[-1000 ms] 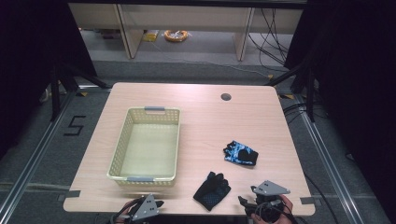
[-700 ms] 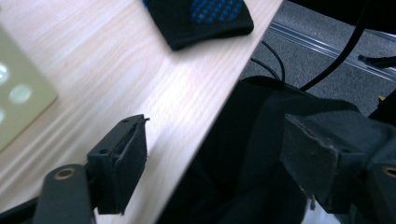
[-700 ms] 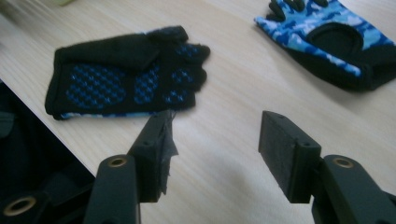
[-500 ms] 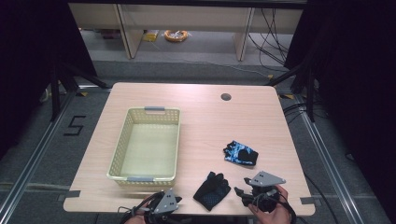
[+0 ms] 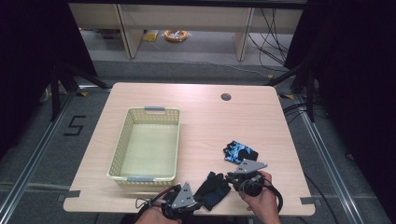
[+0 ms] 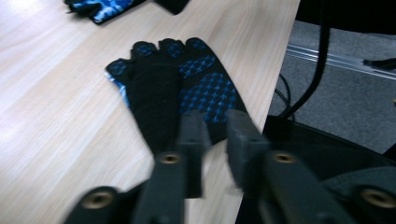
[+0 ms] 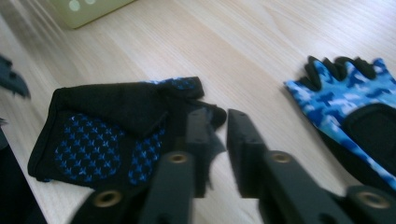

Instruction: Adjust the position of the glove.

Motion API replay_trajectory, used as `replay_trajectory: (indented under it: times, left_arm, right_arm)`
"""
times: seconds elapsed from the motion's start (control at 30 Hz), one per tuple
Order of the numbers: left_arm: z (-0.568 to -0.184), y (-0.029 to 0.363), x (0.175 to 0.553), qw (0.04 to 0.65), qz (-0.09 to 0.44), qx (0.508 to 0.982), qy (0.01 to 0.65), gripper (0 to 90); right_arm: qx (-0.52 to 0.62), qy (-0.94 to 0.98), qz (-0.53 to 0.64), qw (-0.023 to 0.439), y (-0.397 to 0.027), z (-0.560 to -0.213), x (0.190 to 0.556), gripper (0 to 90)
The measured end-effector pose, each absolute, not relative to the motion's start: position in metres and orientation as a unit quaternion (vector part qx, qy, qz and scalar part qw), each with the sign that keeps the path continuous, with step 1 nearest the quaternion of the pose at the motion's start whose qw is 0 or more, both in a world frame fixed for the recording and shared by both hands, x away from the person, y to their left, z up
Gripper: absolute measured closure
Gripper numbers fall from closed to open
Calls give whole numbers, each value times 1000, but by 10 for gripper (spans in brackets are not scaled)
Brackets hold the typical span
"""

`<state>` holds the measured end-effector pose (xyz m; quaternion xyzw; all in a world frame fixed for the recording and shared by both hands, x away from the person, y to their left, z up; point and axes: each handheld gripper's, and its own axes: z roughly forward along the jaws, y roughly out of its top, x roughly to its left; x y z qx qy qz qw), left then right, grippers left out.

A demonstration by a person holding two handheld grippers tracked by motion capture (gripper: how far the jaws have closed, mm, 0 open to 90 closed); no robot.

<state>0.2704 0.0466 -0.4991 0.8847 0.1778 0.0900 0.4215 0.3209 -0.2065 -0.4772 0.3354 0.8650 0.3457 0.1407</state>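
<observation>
Now both of your hands have come up from the bottom edge of the high view and closed in on the black glove (image 5: 212, 190), one from each side, where a second ago they sat lower and farther from it; that reads as the start of a pick-up, most likely towards the basket (image 5: 122, 144) at centre left. Your left gripper (image 5: 187, 201) sits at the bottom centre of the frame, just left of the glove; in the left gripper view its jaws stand a narrow gap apart with the glove's cuff edge right at their tips, touching or nearly so, holding nothing yet. Your right gripper (image 5: 233, 178) is at lower right, beside the glove's finger end; in the right gripper view its jaws are likewise only slightly parted, poised over a folded finger, not clamped. The blue patterned glove (image 5: 239, 152) lies apart, just above your right hand, untouched. Nothing lies in the basket.
</observation>
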Motion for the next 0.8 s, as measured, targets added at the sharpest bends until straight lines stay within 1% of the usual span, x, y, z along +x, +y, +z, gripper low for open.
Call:
replay_trajectory:
  times: [0.03,0.07,0.1,0.2,0.27,0.37,0.43,0.5,0.6,0.63,0.67,0.7,0.73,0.8]
  left_arm:
    - [-501,43,272,428,87,881,180,805]
    - [-502,42,273,414,94,888,177,831]
    - [-505,39,273,421,86,883,186,845]
    - [-507,36,279,404,92,892,182,853]
    - [-510,34,280,401,93,891,190,854]
    - [-509,31,283,388,98,898,181,853]
    - [-509,27,283,380,114,901,176,848]
    - [-509,23,283,376,126,903,166,848]
    - [-508,20,285,368,136,907,154,844]
    - [-508,19,286,366,136,906,161,840]
    - [-508,18,288,366,137,907,156,836]
    - [-507,17,289,361,153,907,156,834]
    - [-508,17,290,358,159,907,156,833]
    - [-508,15,294,353,170,906,160,833]
  right_arm:
    - [333,865,348,139,-205,-478,323,879]
    - [332,867,344,138,-204,-479,326,889]
    - [329,868,346,137,-203,-480,328,895]
    - [330,869,346,127,-198,-484,334,900]
    - [324,870,348,131,-194,-487,337,900]
    - [315,877,341,123,-188,-490,339,900]
    - [310,889,320,108,-185,-493,338,900]
    - [315,889,313,110,-184,-498,337,900]
    - [323,888,308,115,-192,-497,335,900]
    - [329,887,303,117,-195,-497,332,900]
    - [333,887,299,113,-198,-497,329,900]
    - [336,885,302,116,-201,-498,326,900]
    - [346,882,299,111,-203,-497,320,900]
    - [340,887,289,117,-206,-495,314,900]
